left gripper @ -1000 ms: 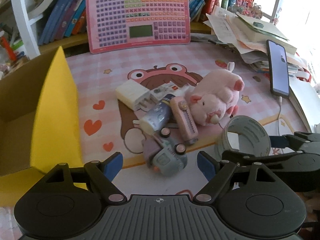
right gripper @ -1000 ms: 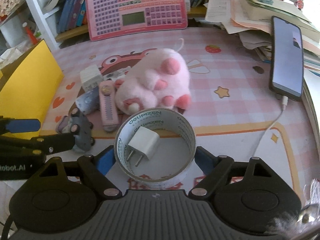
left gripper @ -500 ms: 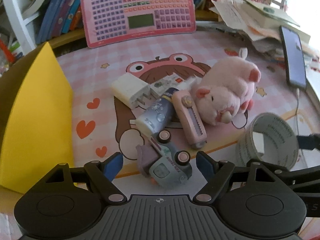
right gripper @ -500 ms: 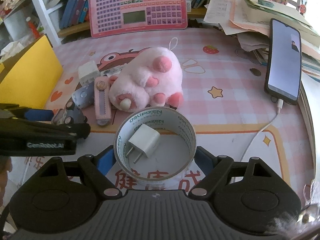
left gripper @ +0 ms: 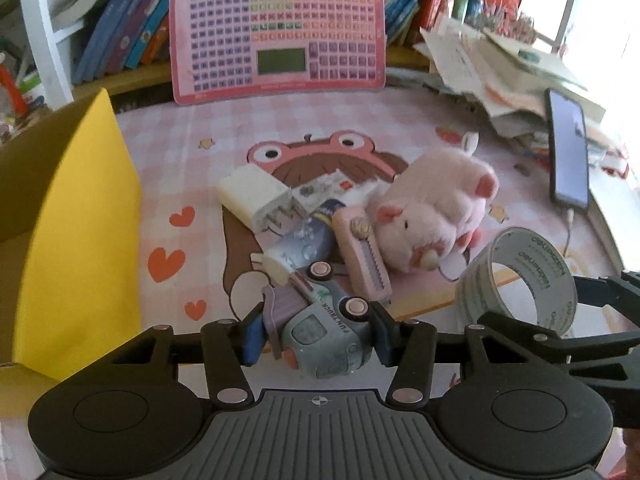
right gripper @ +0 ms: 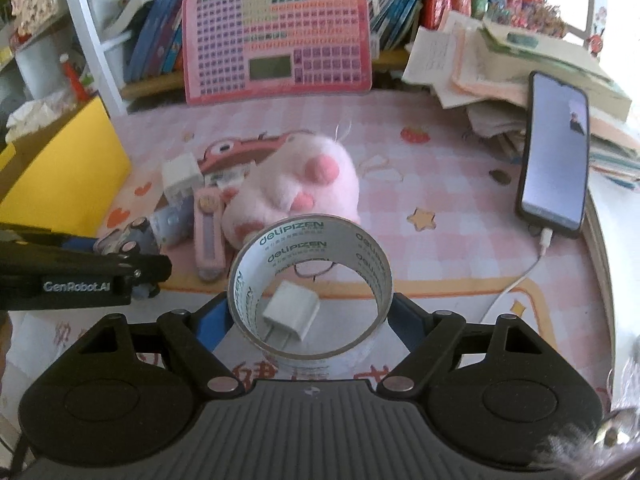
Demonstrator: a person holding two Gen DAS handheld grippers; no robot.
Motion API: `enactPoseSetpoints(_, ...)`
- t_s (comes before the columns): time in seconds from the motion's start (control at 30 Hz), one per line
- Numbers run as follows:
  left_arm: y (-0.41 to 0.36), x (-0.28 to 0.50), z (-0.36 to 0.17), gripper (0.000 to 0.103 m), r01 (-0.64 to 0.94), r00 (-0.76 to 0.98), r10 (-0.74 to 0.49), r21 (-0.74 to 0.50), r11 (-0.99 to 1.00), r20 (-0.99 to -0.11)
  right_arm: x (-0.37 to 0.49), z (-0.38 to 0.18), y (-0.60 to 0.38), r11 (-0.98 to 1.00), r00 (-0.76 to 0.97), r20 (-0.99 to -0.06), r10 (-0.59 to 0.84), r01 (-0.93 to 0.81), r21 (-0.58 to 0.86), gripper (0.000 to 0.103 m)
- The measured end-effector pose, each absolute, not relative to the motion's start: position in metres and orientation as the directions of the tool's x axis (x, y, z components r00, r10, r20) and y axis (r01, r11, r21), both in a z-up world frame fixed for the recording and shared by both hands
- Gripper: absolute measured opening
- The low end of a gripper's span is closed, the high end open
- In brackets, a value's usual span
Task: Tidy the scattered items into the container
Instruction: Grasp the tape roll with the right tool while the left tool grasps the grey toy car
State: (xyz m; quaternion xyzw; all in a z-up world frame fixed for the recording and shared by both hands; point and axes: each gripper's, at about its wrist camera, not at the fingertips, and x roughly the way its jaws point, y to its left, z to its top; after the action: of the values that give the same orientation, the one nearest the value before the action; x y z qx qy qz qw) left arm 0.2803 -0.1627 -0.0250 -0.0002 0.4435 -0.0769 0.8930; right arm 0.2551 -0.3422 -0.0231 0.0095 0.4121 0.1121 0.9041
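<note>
My left gripper (left gripper: 318, 340) is shut on a grey toy truck (left gripper: 324, 332) lying on its side on the pink mat. Behind it lie a blue tube (left gripper: 300, 244), a pink utility knife (left gripper: 362, 256), a white charger block (left gripper: 256, 196) and a pink plush pig (left gripper: 436, 204). My right gripper (right gripper: 310, 320) is shut on a roll of tape (right gripper: 312, 276), tilted up off the mat. A small white plug (right gripper: 290, 316) lies on the mat, seen through the roll. The yellow cardboard box (left gripper: 76, 232) stands open at the left.
A pink keyboard toy (left gripper: 280, 32) leans against the bookshelf at the back. A phone on a cable (right gripper: 556, 152) and a stack of papers (right gripper: 520, 60) lie at the right. The left gripper's arm (right gripper: 80, 276) shows at the left of the right wrist view.
My left gripper moved forward and closed on the toy truck. My right gripper closed on the tape roll and tipped it up off the mat, leaving the plug on the mat.
</note>
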Motion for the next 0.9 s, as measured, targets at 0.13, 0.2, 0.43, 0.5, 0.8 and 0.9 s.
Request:
enactPoseSetpoints(0.13,-0.157,0.271,-0.010,0.050,0.136,0.621,-0.165,-0.102,0.986,-0.766,0.249,-0.012,-0.340,0.975,0.671,-0.712,0.208,-0.200,0.096,0.082)
enactPoseSetpoints(0.2,-0.156,0.266,-0.006,0.050,0.142,0.629,-0.179,-0.114,0.983,-0.757,0.245,-0.009,-0.337,0.974,0.675,-0.707,0.211,-0.206,0.093,0.082)
enactPoseSetpoints(0.43,-0.145,0.242,0.001,0.050,0.172,0.636,-0.218,-0.140,0.975,-0.740,0.227,-0.005,-0.319,0.969,0.662,-0.716,0.222,-0.230,0.087,0.082)
enactPoseSetpoints(0.5,-0.138,0.236,0.002,0.050,0.174,0.635,-0.232,-0.156,0.972,-0.737,0.220,-0.004,-0.313,0.968,0.660,-0.717,0.224,-0.233,0.087,0.082)
enactPoseSetpoints(0.8,-0.099,0.200,0.004,0.050,0.229,0.630,-0.310,-0.211,0.950,-0.713,0.183,-0.001,-0.280,0.979,0.663,-0.726,0.180,-0.193,0.066,0.082)
enactPoseSetpoints(0.9,-0.081,0.184,0.003,0.050,0.229,0.622,-0.324,-0.230,0.946,-0.713,0.165,-0.002,-0.261,0.980,0.656,-0.735,0.170,-0.191,0.055,0.082)
